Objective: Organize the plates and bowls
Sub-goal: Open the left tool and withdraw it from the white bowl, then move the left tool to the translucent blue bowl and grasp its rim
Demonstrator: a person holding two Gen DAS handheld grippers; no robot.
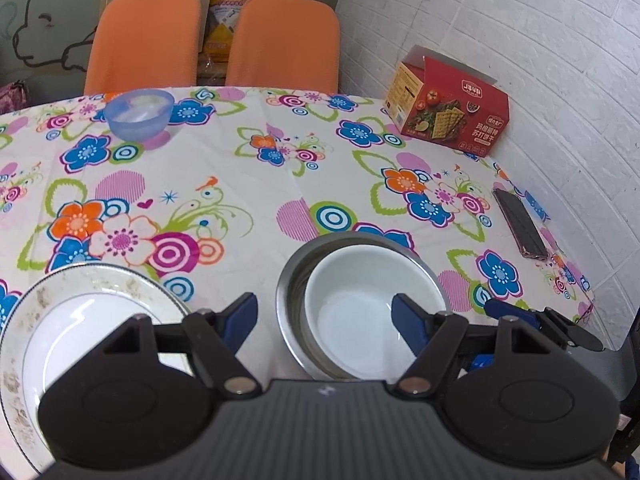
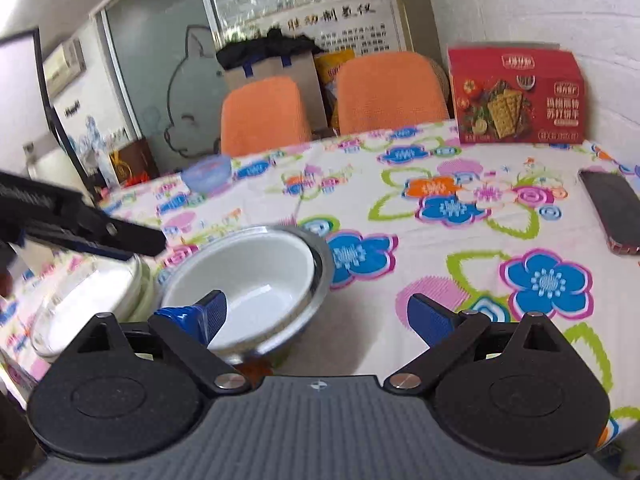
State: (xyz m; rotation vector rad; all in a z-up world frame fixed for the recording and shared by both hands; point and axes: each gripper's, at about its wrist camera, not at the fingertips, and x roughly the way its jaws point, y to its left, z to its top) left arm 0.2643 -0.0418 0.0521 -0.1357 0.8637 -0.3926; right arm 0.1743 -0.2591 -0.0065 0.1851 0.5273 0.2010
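White ceramic bowl (image 1: 372, 312) nested in steel bowl (image 1: 292, 276), mid counter (image 1: 248, 184). Gilt-rimmed white plate (image 1: 60, 320) just left. Left tongs (image 1: 324, 316), right tongs (image 2: 316, 316) wide, empty. Red cracker box (image 1: 448, 116), black phone (image 1: 520, 224), translucent blue bowl (image 1: 138, 114) well apart.

centre worktop (image 1: 248, 168): bare cloth, wide clear lane from near edge to far side.
near centre: white bowl (image 1: 360, 312) nested in steel bowl (image 1: 289, 280), blocks low passes.
near left: plate (image 1: 100, 304) just beside the steel bowl, narrow gap between.
far left: blue bowl (image 1: 139, 114) near far edge.
far right: red cracker box (image 1: 452, 114) at the wall.
right edge: phone (image 1: 520, 224) lying flat, low obstacle.
beyond far edge: two orange chairs (image 1: 280, 44).
right tool (image 2: 316, 312): jaws apart, left finger over the white bowl; cloth to its right is free.
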